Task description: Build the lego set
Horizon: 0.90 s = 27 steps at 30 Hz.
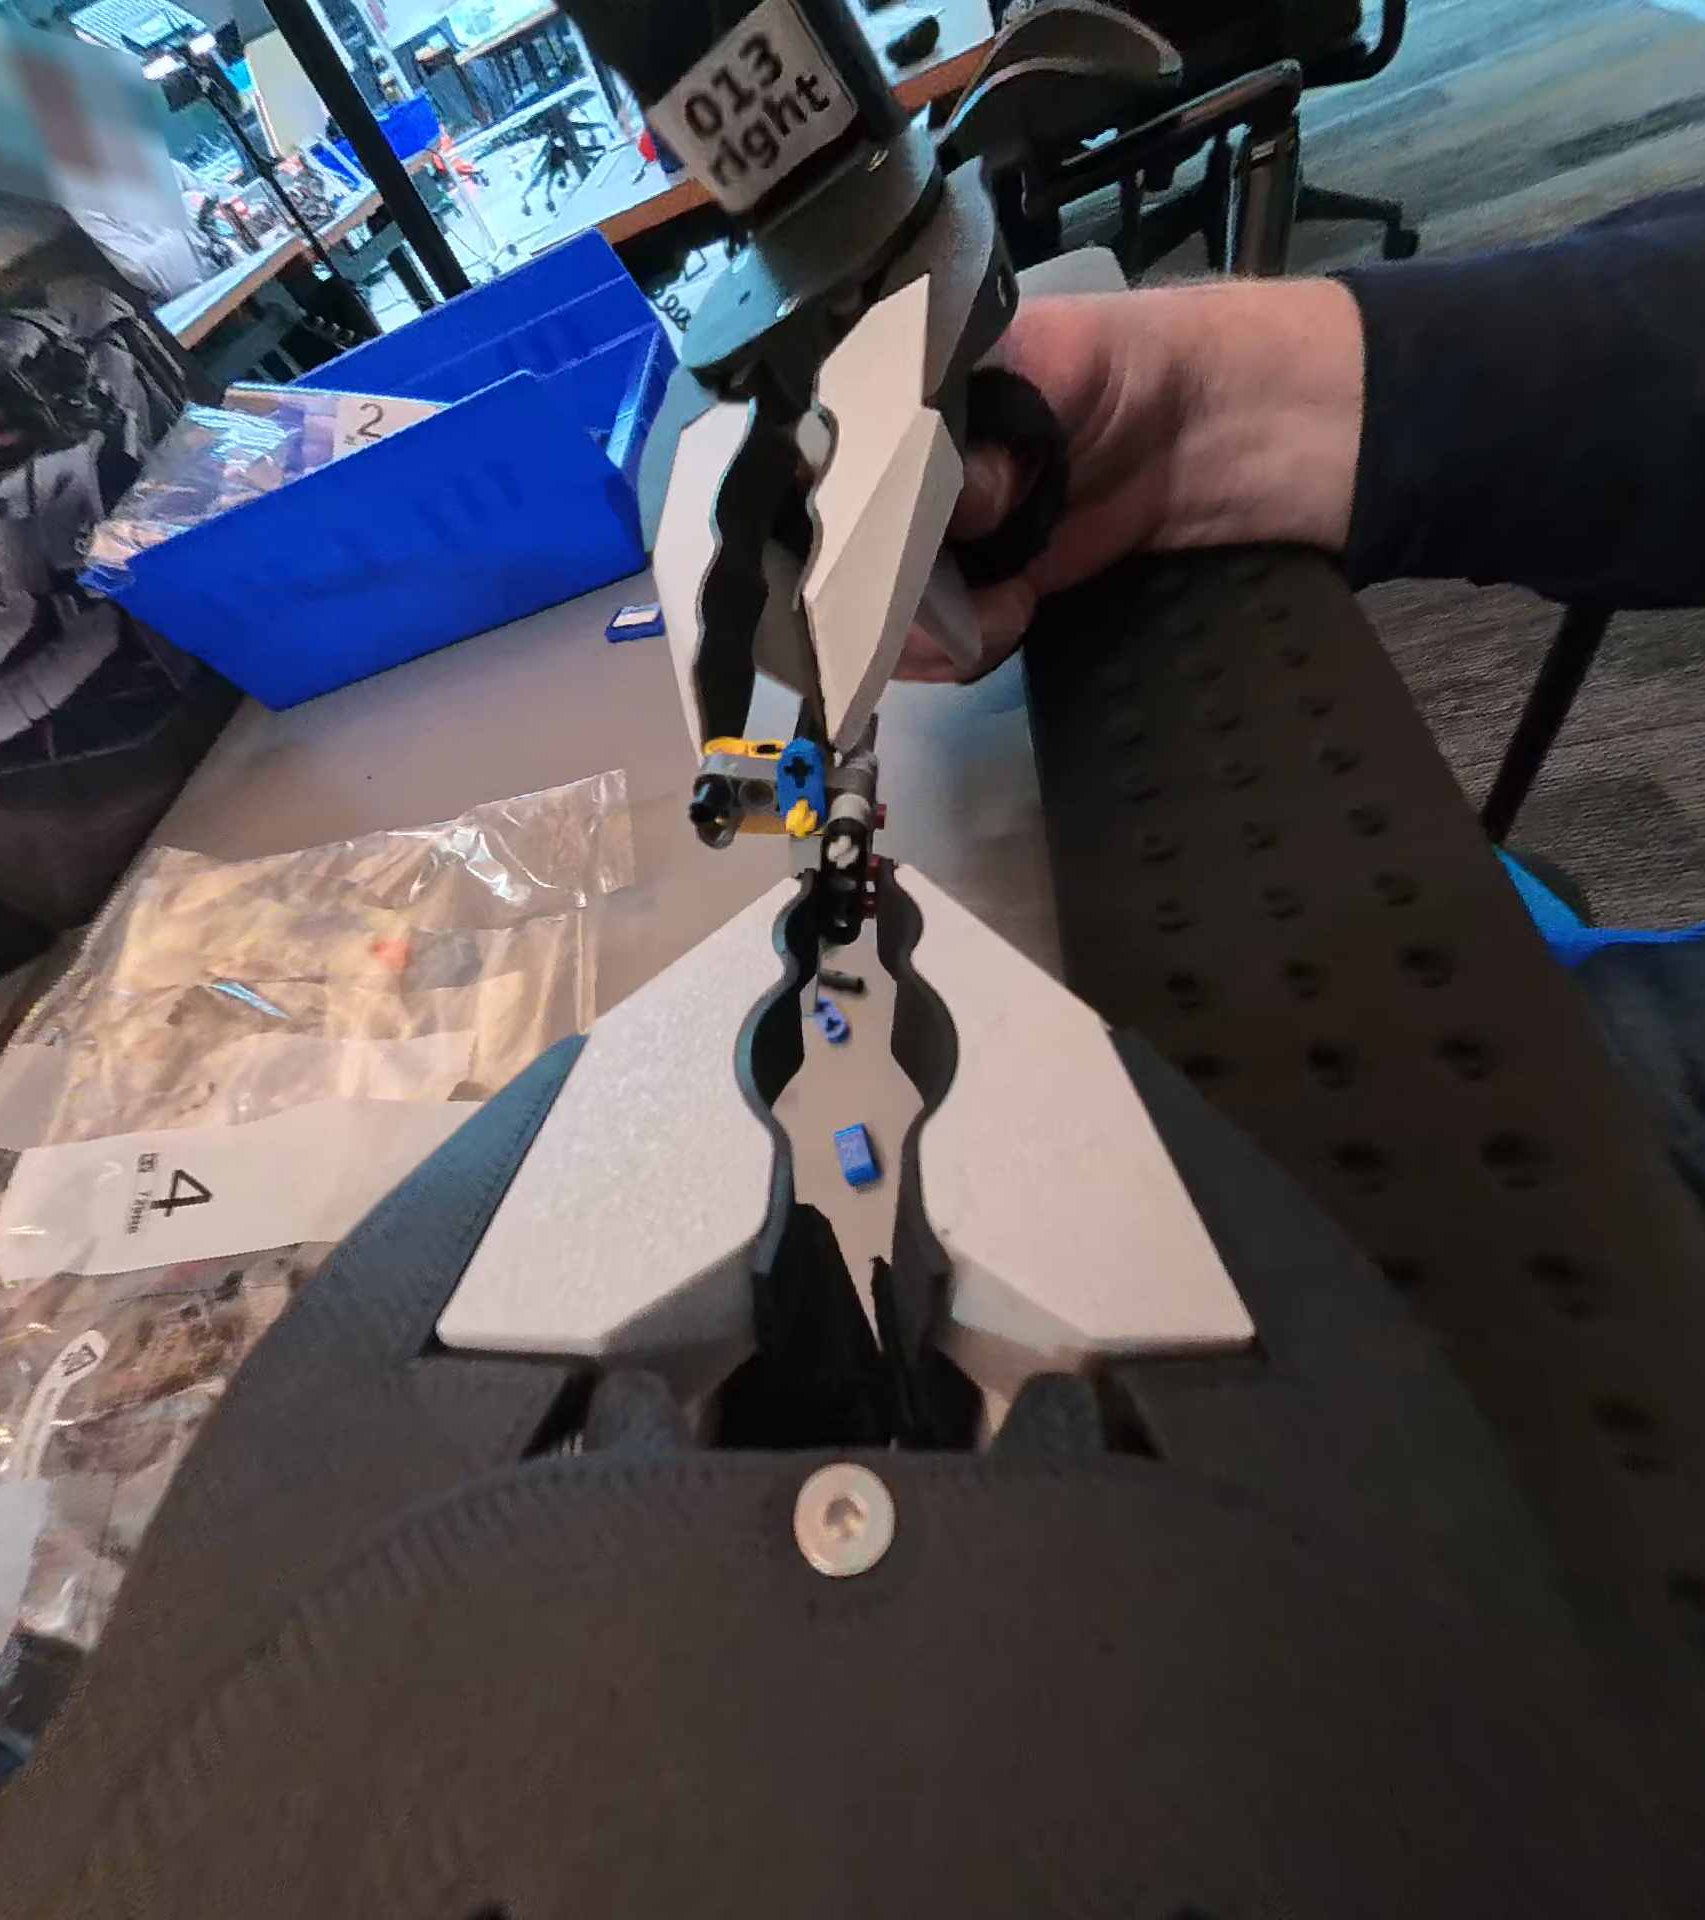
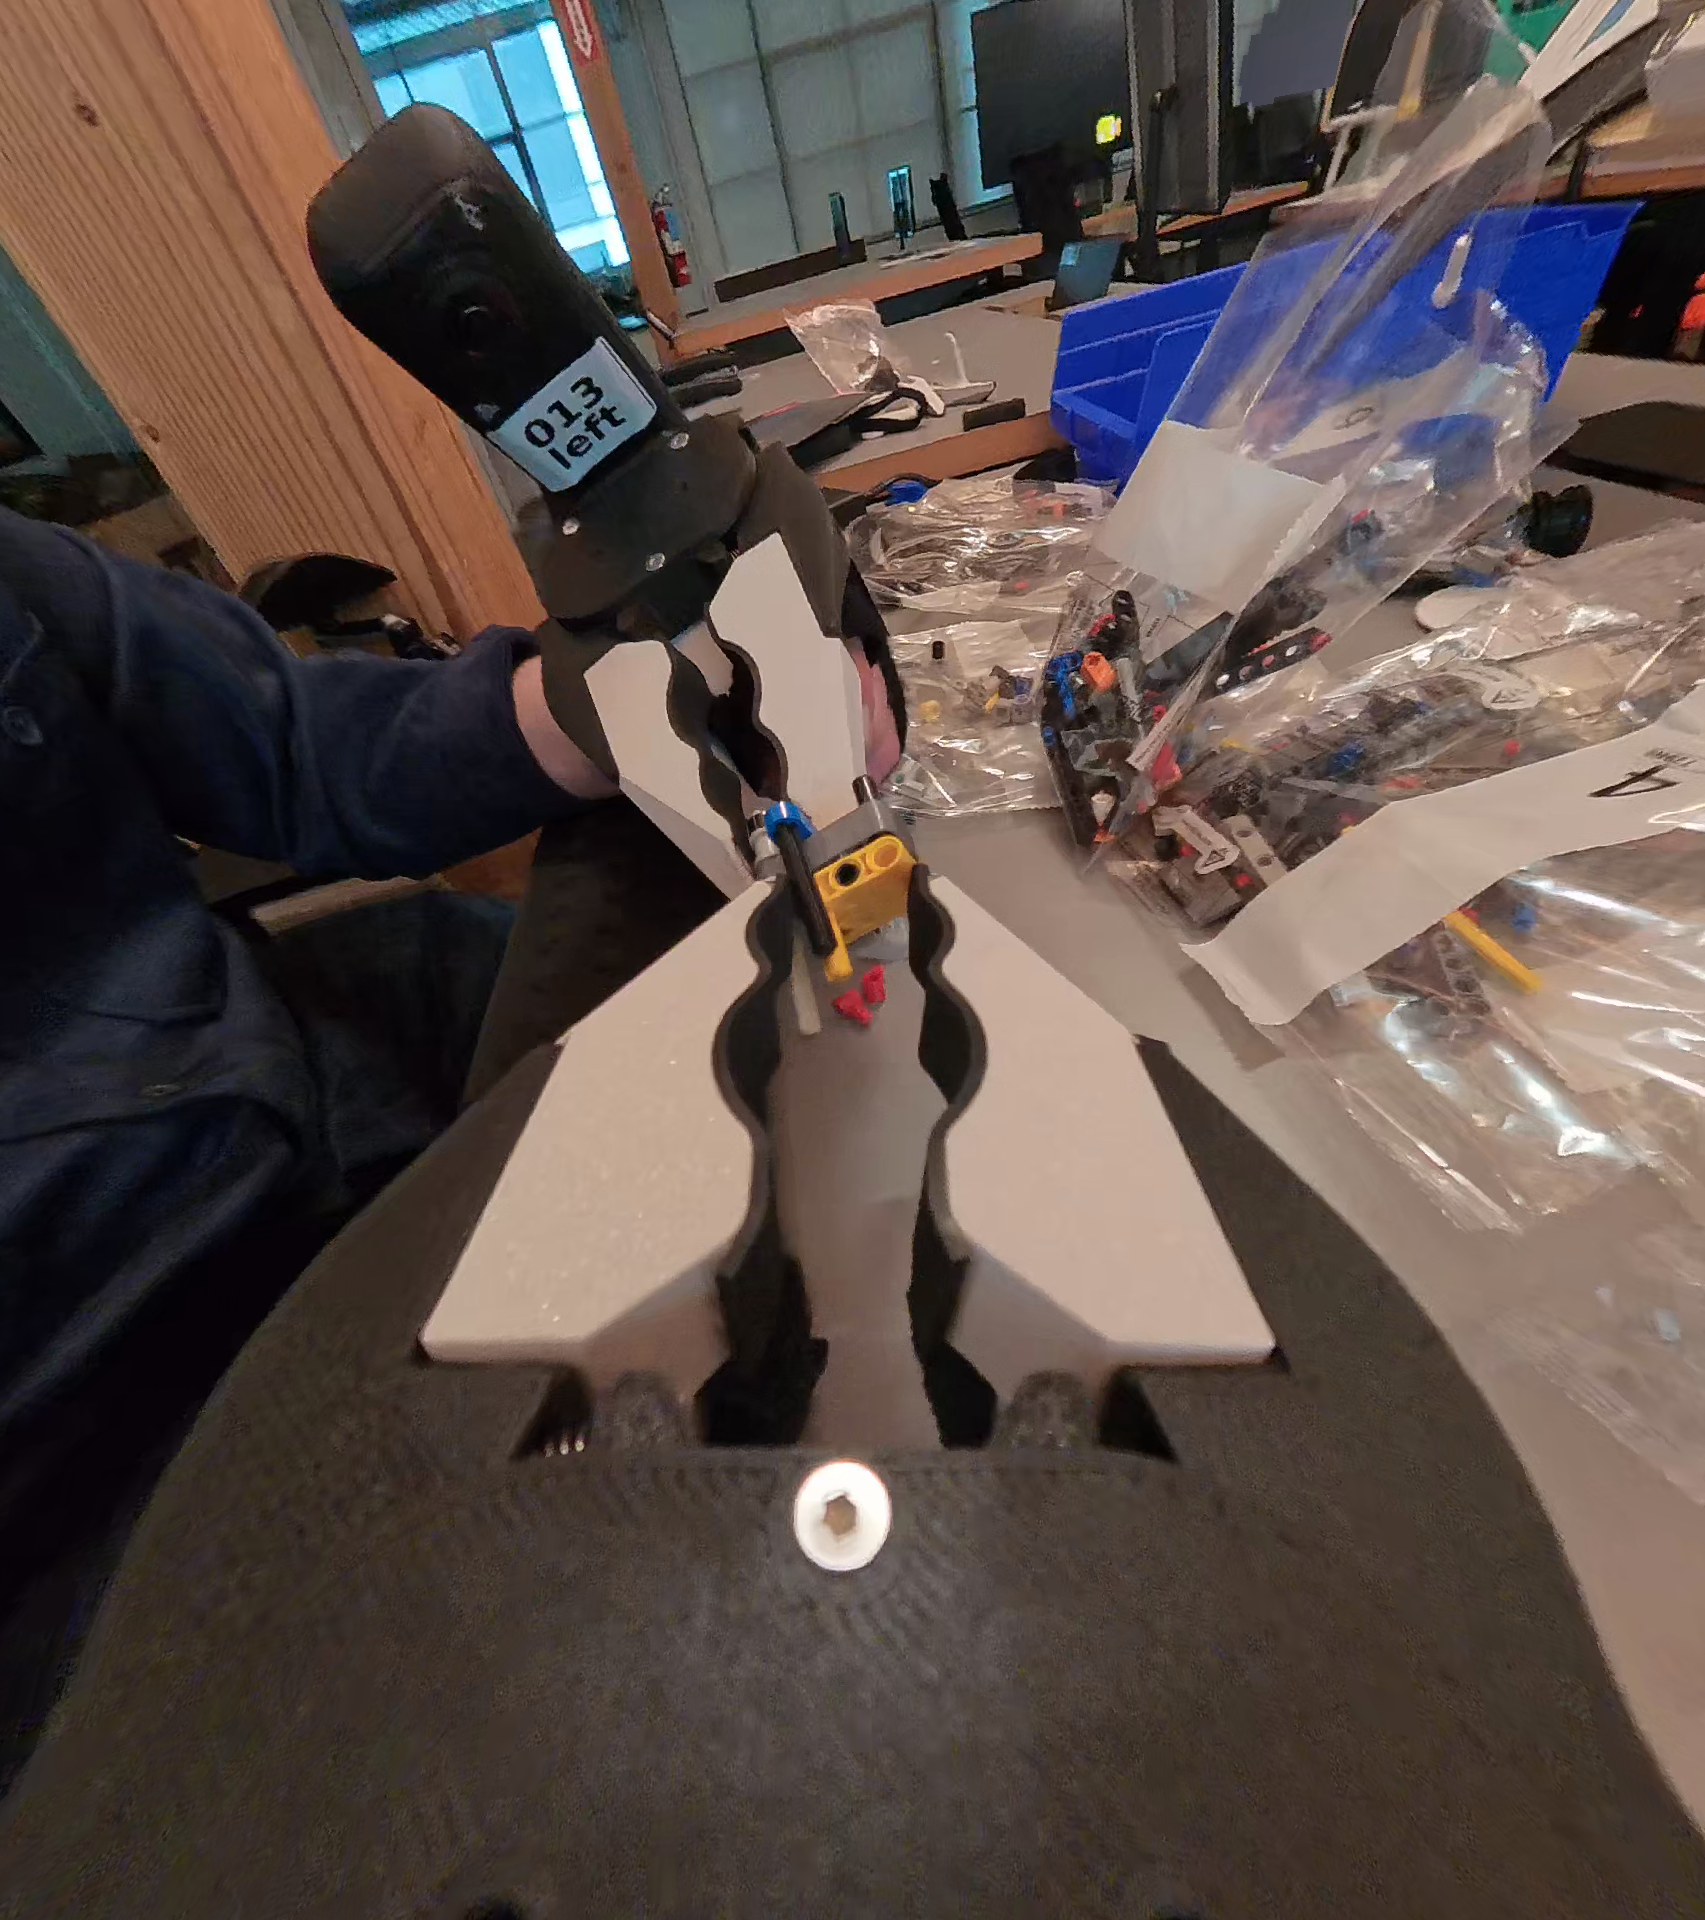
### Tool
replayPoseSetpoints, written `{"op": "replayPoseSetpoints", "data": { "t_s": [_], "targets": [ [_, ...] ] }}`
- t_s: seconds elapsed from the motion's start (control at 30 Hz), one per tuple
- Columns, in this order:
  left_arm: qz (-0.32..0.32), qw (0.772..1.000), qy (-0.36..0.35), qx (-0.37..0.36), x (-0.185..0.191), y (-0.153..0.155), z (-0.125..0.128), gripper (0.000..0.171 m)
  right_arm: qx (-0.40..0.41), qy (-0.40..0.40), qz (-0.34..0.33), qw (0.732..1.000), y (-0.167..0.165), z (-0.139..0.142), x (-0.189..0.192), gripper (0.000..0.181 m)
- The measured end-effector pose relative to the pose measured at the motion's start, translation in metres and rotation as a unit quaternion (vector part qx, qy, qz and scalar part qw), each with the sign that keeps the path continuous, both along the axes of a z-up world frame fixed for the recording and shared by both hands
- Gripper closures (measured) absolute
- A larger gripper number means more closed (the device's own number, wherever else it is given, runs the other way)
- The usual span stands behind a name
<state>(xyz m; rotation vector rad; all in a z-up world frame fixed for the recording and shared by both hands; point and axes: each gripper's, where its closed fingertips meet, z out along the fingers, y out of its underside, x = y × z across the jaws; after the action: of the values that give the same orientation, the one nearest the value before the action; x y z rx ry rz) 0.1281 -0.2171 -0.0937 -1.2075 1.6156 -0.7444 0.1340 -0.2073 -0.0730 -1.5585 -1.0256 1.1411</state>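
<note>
Nearest the lens in the left wrist view, the black body and two pale fingers of the left claw (image 1: 840, 894), tips pinched on a black holed beam (image 1: 840, 891) at the lower end of a small lego assembly (image 1: 791, 795). Opposite, reaching down from above, the right claw (image 1: 794, 732), tips closed on the yellow top of the same assembly, held by a bare hand (image 1: 1149, 436) in a dark sleeve. Assembly lifted clear of the grey worktop (image 1: 474, 727), between the two claws, tip to tip, near the worktop's right edge.

From the right wrist view, the yellow holed block (image 2: 863, 878) sitting right at the right claw's (image 2: 853, 904) tips, with a black axle (image 2: 812, 894) and a blue bush (image 2: 786, 821) running up toward the left claw (image 2: 780, 821). Long axis roughly along the line from one claw to the other, so any push or pull likely along that line. Both claws equally close, both gripping.

Loose on the worktop below: small red pieces (image 2: 860, 1000), a blue tile (image 1: 856, 1153), clear part bags (image 1: 308, 997), a blue bin (image 1: 391, 540) toward the far edge.

Hard to tell: exact joints between grey, yellow and blue parts, hidden by fingertips and blur; which part is being added, unclear
</note>
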Motion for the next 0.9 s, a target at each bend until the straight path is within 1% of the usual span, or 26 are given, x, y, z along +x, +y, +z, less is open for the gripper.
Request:
{"op": "replayPoseSetpoints", "data": {
  "t_s": [0.07, 0.1, 0.2, 0.4, 0.57, 0.77, 0.83, 0.87, 0.9],
  "targets": [
    [0.005, 1.000, 0.004, 0.010, 0.000, 0.001, -0.001, 0.162, 0.041, -0.023, -0.018, 0.999, 0.000, 0.000, 0.001, 0.164],
    [0.010, 1.000, 0.005, 0.012, 0.000, 0.003, -0.001, 0.162, 0.048, -0.028, -0.019, 0.998, 0.000, -0.001, 0.001, 0.174],
    [0.009, 1.000, -0.008, 0.000, -0.002, 0.004, 0.004, 0.162, 0.078, -0.037, -0.027, 0.996, -0.001, 0.002, 0.002, 0.177],
    [0.008, 1.000, -0.019, -0.017, -0.003, 0.004, 0.008, 0.162, 0.074, -0.025, -0.030, 0.996, 0.001, 0.004, 0.003, 0.177],
    [0.010, 1.000, -0.011, -0.020, -0.003, 0.005, 0.005, 0.162, 0.099, -0.048, -0.037, 0.993, 0.000, 0.001, 0.003, 0.178],
    [0.014, 0.999, -0.021, -0.042, -0.005, 0.007, 0.008, 0.161, 0.119, -0.066, -0.044, 0.990, -0.001, 0.000, 0.003, 0.179],
    [0.018, 0.998, -0.028, -0.051, -0.006, 0.009, 0.011, 0.160, 0.116, -0.066, -0.046, 0.990, -0.001, 0.000, 0.004, 0.180],
    [0.020, 0.998, -0.031, -0.048, -0.006, 0.011, 0.012, 0.157, 0.115, -0.068, -0.048, 0.990, 0.000, 0.000, 0.005, 0.180],
    [0.023, 0.998, -0.037, -0.047, -0.006, 0.012, 0.014, 0.149, 0.114, -0.068, -0.047, 0.990, 0.000, -0.001, 0.006, 0.180]
  ]
}}
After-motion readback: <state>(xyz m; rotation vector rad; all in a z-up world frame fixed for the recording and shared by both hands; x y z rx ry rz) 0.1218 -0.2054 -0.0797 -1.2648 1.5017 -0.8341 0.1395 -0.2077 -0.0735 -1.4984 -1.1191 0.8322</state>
